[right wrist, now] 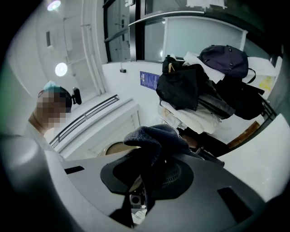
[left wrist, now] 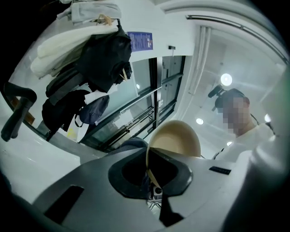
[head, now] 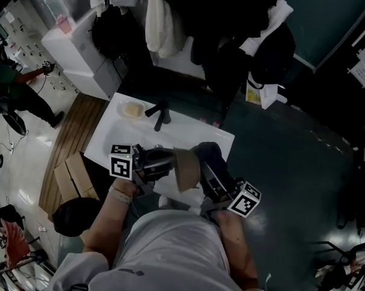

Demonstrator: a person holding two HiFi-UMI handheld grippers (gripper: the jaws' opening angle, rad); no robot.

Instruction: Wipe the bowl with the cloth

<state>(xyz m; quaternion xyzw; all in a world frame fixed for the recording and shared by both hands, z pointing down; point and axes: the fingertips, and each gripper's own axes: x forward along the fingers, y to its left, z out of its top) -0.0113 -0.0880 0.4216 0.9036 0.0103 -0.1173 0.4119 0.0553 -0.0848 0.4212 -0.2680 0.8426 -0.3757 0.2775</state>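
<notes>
1. The left claw (left wrist: 152,174) is clamped on the rim of the tan bowl (left wrist: 174,142), which is held on edge over the near edge of the white table (head: 195,130).
2. The right claw (right wrist: 145,181) is closed tight on the dark cloth (right wrist: 152,136), bunched above the jaws.
3. The cloth is held just beside the bowl; contact cannot be confirmed.
</notes>
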